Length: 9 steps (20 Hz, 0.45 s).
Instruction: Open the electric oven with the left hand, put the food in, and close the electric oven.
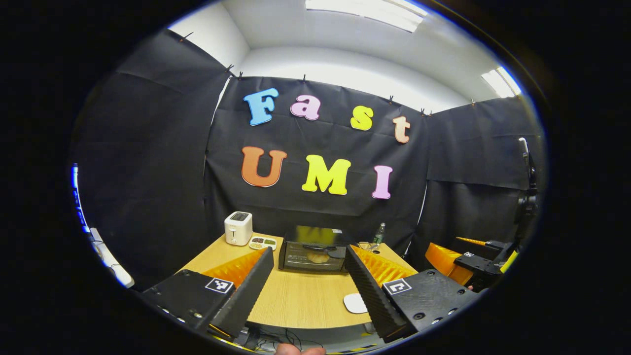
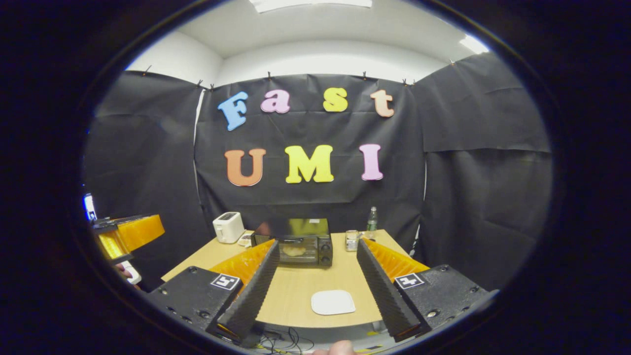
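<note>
Left gripper view: electric oven (image 1: pixel 313 250) is being seen at the counter (image 1: pixel 300 296) back, door shut, food (image 1: pixel 318 257) inside. Both grippers' fingers are being held spread, empty. Door likely stiff; top handle is being judged the grip point.

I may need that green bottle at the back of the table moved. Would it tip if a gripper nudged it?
Probably. The bottle stands upright, tall and narrow, so a push near its cap would likely topple it. Once down, its seemingly round body may roll. How full it is cannot be told.

A white toaster (image 2: pixel 227 227) and a bottle (image 2: pixel 372 219) stand at the counter's (image 2: pixel 296 296) back; a white plate (image 2: pixel 333 301) lies near its front.
</note>
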Available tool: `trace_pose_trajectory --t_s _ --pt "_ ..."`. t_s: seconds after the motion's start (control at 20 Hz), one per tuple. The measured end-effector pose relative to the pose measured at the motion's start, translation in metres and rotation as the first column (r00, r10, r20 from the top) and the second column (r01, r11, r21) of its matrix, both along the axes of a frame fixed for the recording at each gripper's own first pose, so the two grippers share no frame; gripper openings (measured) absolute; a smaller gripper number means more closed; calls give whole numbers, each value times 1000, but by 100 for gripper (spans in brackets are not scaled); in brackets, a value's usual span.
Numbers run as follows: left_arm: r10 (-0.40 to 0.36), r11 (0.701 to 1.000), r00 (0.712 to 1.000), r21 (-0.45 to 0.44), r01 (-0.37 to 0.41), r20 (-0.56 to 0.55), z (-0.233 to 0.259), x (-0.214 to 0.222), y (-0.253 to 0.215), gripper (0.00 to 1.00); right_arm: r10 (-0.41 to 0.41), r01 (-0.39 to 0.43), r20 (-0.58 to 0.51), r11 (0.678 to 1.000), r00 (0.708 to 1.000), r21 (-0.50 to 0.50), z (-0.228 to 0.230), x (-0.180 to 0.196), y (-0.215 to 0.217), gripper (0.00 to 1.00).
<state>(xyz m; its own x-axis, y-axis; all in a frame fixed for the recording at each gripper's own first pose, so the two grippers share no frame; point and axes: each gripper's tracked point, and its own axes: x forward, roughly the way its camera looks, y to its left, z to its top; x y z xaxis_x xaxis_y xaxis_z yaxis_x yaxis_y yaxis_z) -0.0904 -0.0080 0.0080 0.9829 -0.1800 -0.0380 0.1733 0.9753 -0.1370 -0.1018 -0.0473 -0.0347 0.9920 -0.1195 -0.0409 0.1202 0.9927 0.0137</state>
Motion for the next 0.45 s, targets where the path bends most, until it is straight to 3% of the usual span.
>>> trace_pose_trajectory --t_s 0.4,0.45 --pt "-20 1000 1000 0 20 5 0 -5 -5 94 -29 29 35 1000 999 -2 11 -13 -7 96" --pt "-21 1000 1000 2 21 -4 -2 -2 -6 83 -28 28 34 1000 999 0 10 -13 -6 100"
